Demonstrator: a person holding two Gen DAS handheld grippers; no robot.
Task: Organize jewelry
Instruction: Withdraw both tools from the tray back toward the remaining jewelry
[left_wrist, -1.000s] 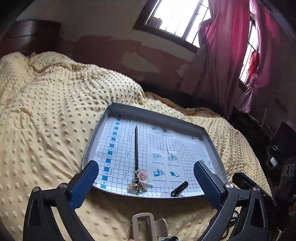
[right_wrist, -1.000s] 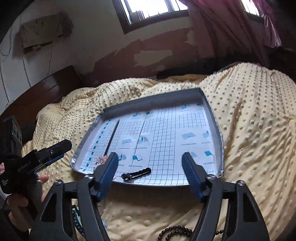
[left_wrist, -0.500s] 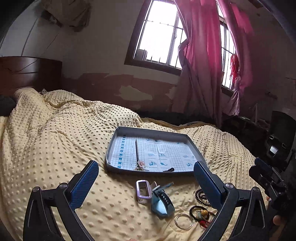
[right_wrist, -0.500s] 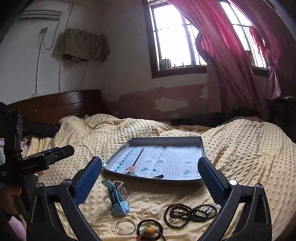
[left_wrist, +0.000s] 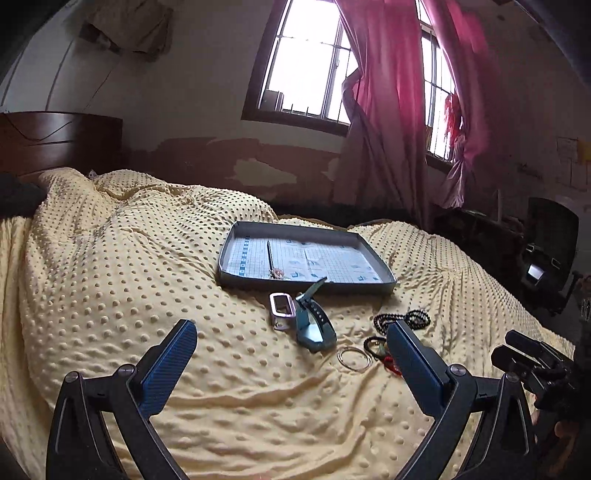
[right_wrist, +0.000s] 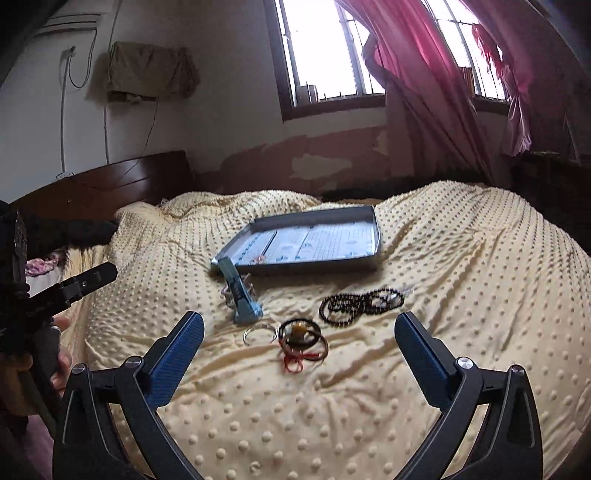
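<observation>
A bedroom with peeling walls, a barred window (left_wrist: 306, 62) and pink curtains (left_wrist: 388, 110); a bed fills the view, covered by a pale yellow dotted blanket (left_wrist: 129, 277), with a dark wooden headboard (left_wrist: 55, 140) at its far left.

A shallow grey tray (left_wrist: 384, 286) lined with grid paper rests on the blanket near the middle of the bed. Inside it lies a thin dark hair stick (left_wrist: 269, 253) with a small pink flower ornament (left_wrist: 277, 273) at its near end.

The rest of the jewelry lies loose on the blanket in front of the tray. Just beside the tray's near wall is a small pink-framed clip (left_wrist: 281, 308), touching a teal watch (left_wrist: 314, 325) whose strap sticks up against the tray edge. To the right of the watch is a thin metal bangle (right_wrist: 258, 334), then a cluster of dark hair ties with an amber bead (right_wrist: 299, 332) and a red cord (right_wrist: 293, 363). Beyond those lies a strand of dark beads (right_wrist: 360, 304), bunched in loops.

The left gripper (left_wrist: 291, 341) hangs above the blanket with its blue-padded fingers spread wide, holding nothing. The right gripper (right_wrist: 299, 339) is likewise spread wide and empty, hovering near the hair ties. A hand (right_wrist: 61, 363) grips the left tool's handle at the left edge of the right wrist view.
</observation>
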